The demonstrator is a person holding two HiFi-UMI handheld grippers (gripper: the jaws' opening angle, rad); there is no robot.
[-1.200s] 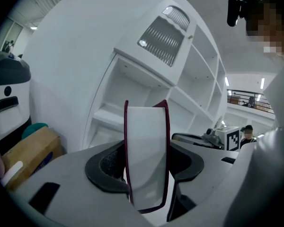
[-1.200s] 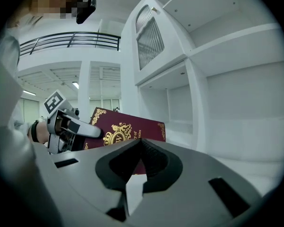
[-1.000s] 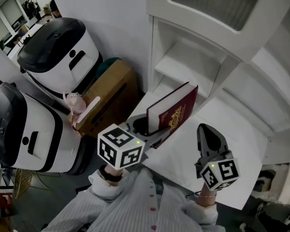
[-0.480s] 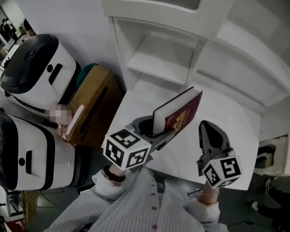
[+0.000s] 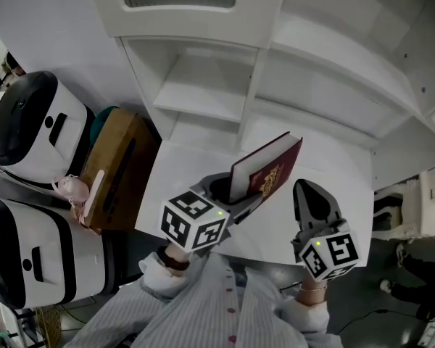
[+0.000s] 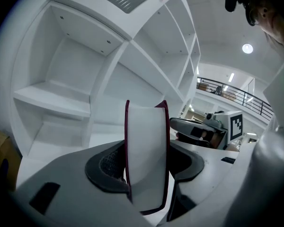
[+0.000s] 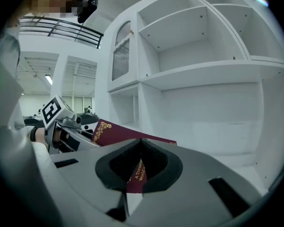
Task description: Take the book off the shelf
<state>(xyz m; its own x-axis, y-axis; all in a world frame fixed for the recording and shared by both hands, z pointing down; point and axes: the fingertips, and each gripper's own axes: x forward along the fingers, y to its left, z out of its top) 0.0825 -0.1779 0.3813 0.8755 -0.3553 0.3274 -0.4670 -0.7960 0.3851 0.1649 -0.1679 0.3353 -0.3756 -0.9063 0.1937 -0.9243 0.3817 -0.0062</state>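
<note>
Over the last second the book (image 5: 267,171) and both grippers had travelled sideways along the white shelf unit (image 5: 203,93), leaving the brown box (image 5: 119,162) and white machines (image 5: 29,122) further left in the head view. The dark red book, with gold ornament on its cover, stood clear of the shelves, tilted above the white tabletop (image 5: 341,176). The left gripper (image 5: 235,194) clamped its lower edge, page edges facing that gripper's camera. Just beside it, apart, the right gripper (image 5: 309,188) pointed forward, jaws together and empty.
</note>
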